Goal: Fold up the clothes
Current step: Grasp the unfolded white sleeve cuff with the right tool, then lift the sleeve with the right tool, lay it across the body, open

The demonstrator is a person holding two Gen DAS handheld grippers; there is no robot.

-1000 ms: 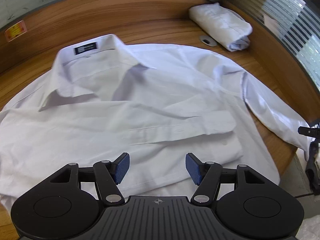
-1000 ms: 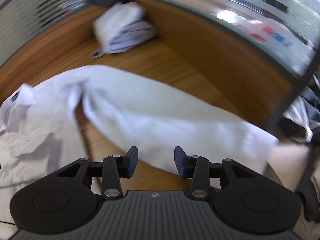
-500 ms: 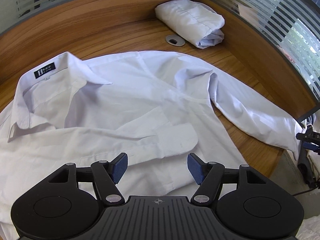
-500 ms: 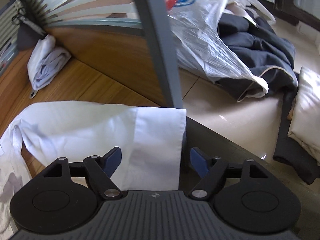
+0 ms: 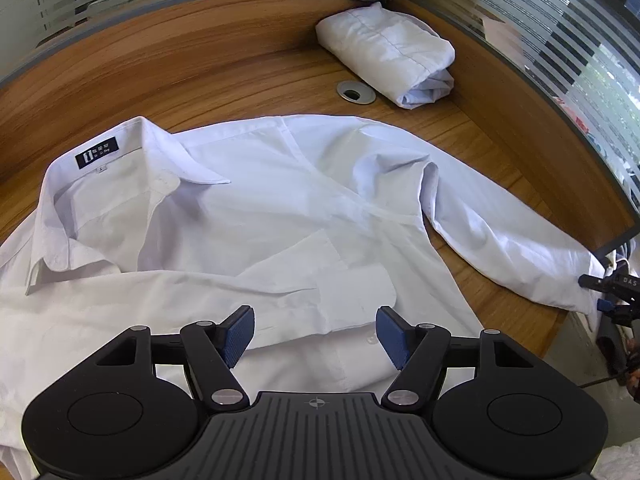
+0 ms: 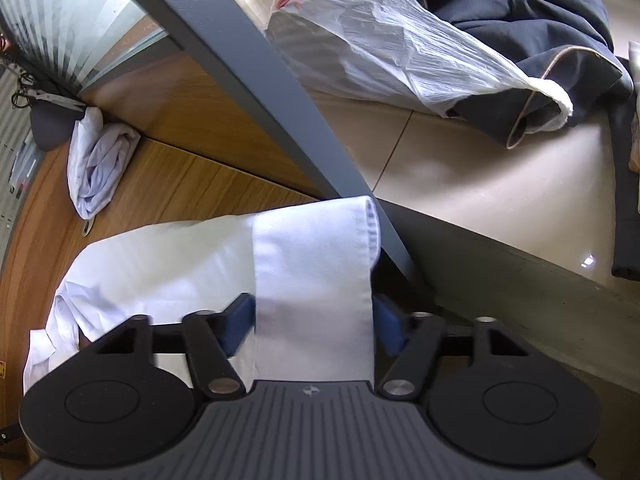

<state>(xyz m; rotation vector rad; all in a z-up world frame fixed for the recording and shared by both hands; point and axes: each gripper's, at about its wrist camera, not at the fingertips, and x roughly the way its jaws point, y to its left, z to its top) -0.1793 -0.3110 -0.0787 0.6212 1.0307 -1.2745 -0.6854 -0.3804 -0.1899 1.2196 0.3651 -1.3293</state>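
Left wrist view: the left gripper [image 5: 316,334] hovers with jaws wide over the white shirt [image 5: 248,216] spread on the wooden desk [image 5: 224,64]; a folded shirt [image 5: 386,58] lies far ahead.

Right wrist view: the cuff [image 6: 314,280] fills the right gripper [image 6: 314,326]'s jaws, pads touching its edges; whether they squeeze it I cannot tell. A plastic bag [image 6: 384,36] lies ahead, hidden from the left view.

- The shirt [image 5: 256,216] spread on the desk is plain white, with a small dark navy label [image 5: 97,153] lettered in white inside the collar.
- The desk [image 5: 192,80] is warm brown wood grain.
- The folded shirt [image 5: 386,54] at the back is white.
- Both grippers have black bodies and blue pads [image 5: 239,333].
- The glass partition [image 5: 560,40] is striped grey and clear.
- The garment [image 6: 532,8] on the beige floor is dark navy.
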